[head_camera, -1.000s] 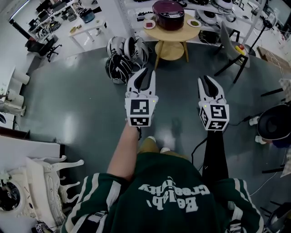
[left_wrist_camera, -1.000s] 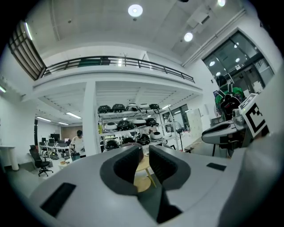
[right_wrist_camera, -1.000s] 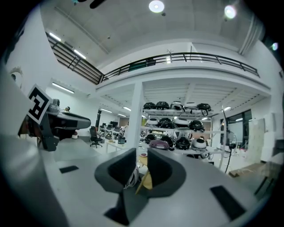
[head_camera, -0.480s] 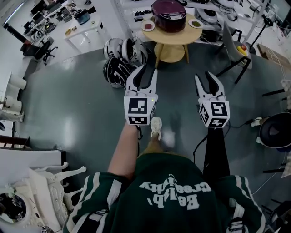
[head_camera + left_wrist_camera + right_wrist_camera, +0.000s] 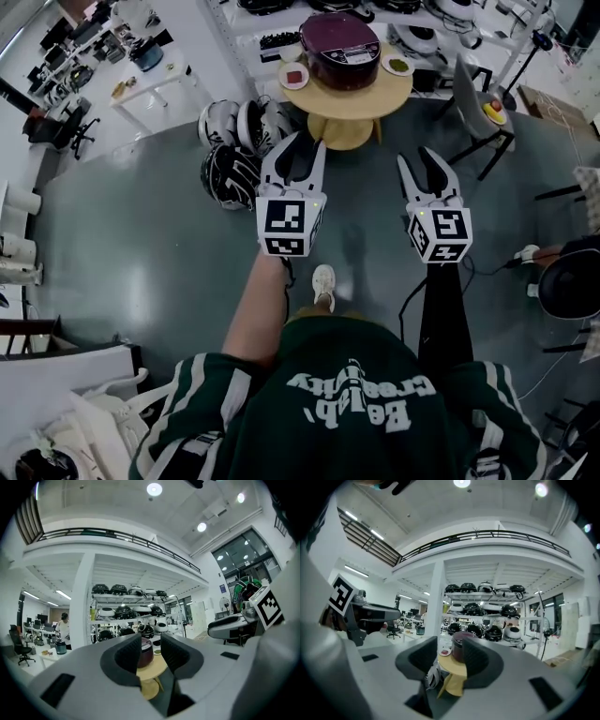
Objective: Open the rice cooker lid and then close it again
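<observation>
A maroon rice cooker [image 5: 345, 49] with its lid down stands on a round wooden table [image 5: 367, 92] ahead of me. My left gripper [image 5: 301, 150] and right gripper [image 5: 420, 163] are held out level over the grey floor, well short of the table. Both are open with nothing between the jaws. In the left gripper view the rice cooker [image 5: 146, 651] shows far off between the jaws of the left gripper [image 5: 151, 652], above the table [image 5: 153, 668]. The right gripper view frames the rice cooker [image 5: 461, 649] and the table [image 5: 453, 666] beyond the right gripper [image 5: 450, 657].
Two small dishes [image 5: 293, 76] [image 5: 398, 66] flank the cooker on the table. Several black-and-white cookers [image 5: 234, 141] lie on the floor left of the table. A grey chair [image 5: 480, 105] stands at its right, shelves of cookers [image 5: 487, 611] behind, a black stool [image 5: 567, 274] at far right.
I have walked toward the table, which now sits nearer and larger in view. Both grippers' jaws have spread wider than a second ago.
</observation>
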